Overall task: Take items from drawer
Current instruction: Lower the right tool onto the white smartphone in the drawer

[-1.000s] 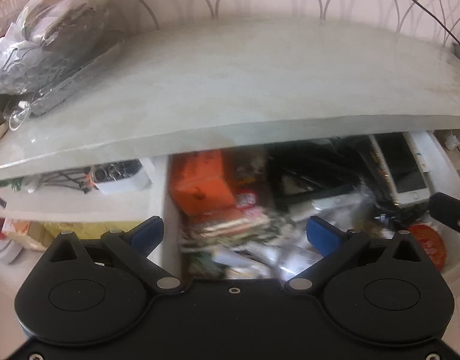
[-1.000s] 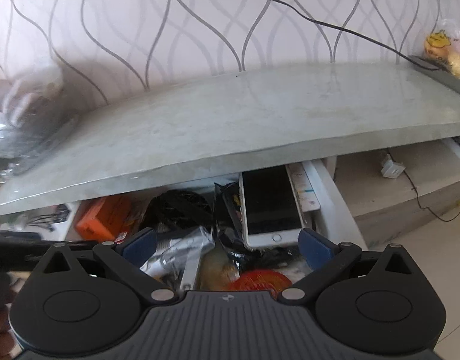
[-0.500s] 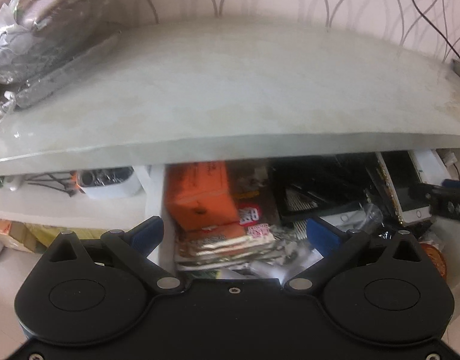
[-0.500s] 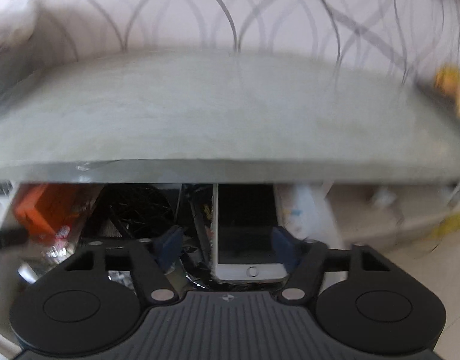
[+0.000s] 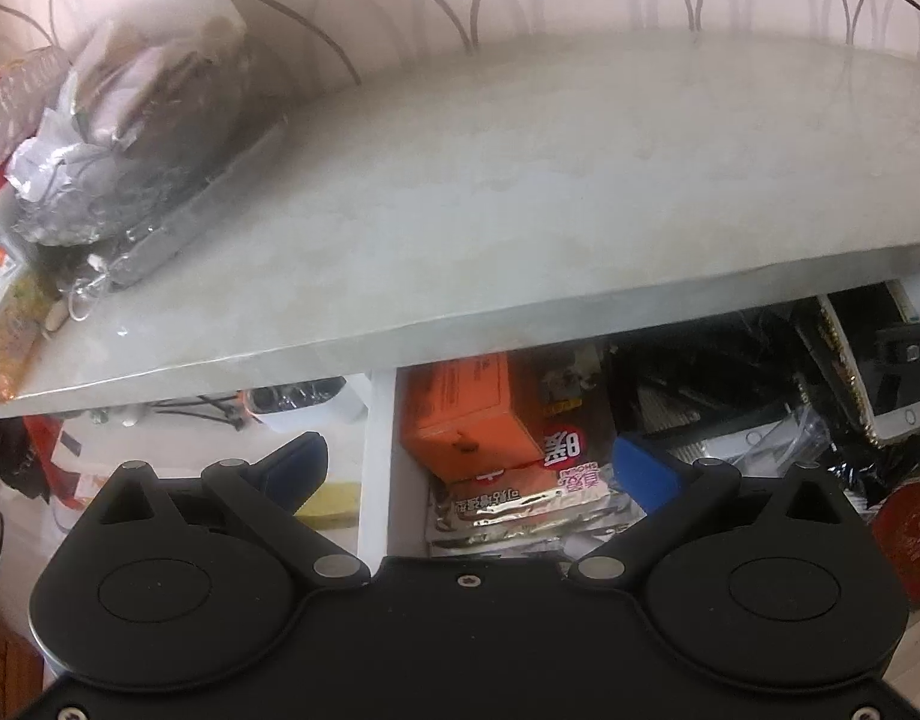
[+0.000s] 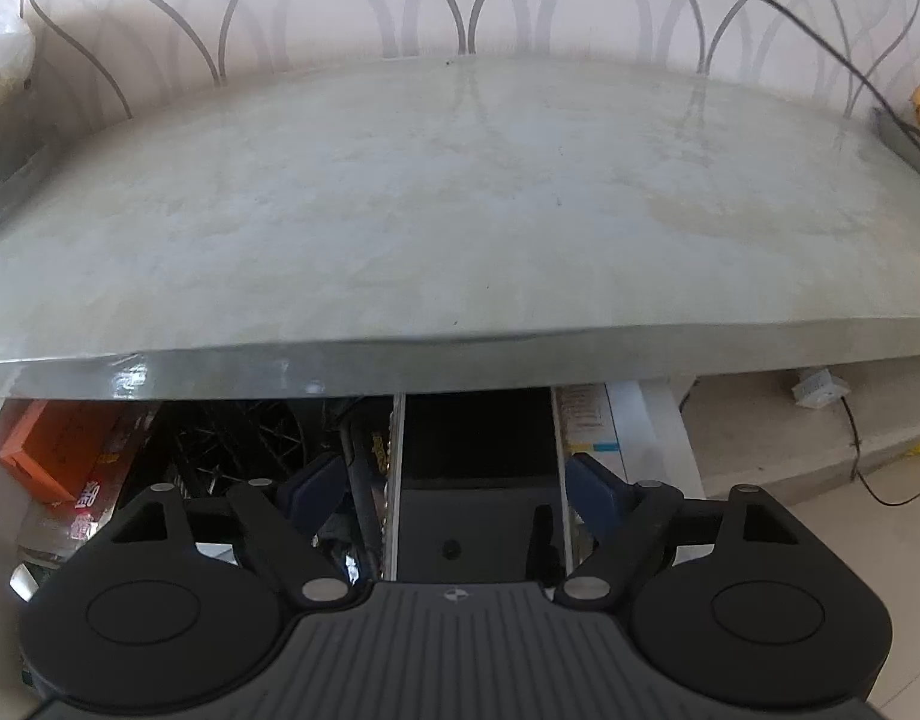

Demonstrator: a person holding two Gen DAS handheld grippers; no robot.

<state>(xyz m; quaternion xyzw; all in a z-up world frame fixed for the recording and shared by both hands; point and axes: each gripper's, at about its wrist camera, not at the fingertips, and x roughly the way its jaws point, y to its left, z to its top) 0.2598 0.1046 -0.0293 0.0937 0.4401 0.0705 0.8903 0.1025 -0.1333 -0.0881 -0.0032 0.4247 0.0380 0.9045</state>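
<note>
Right claw (image 6: 457, 483) opening, straddling phone (image 6: 478, 450) edges.

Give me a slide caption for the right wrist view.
Right tool opening astride a white smartphone in the cluttered open drawer under a marble top.

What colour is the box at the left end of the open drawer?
Orange. The box shows best in the left wrist view, lying beside the drawer's white side wall.

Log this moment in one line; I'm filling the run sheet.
right gripper: opening, astride phone | left gripper: open, empty | drawer: open
</note>
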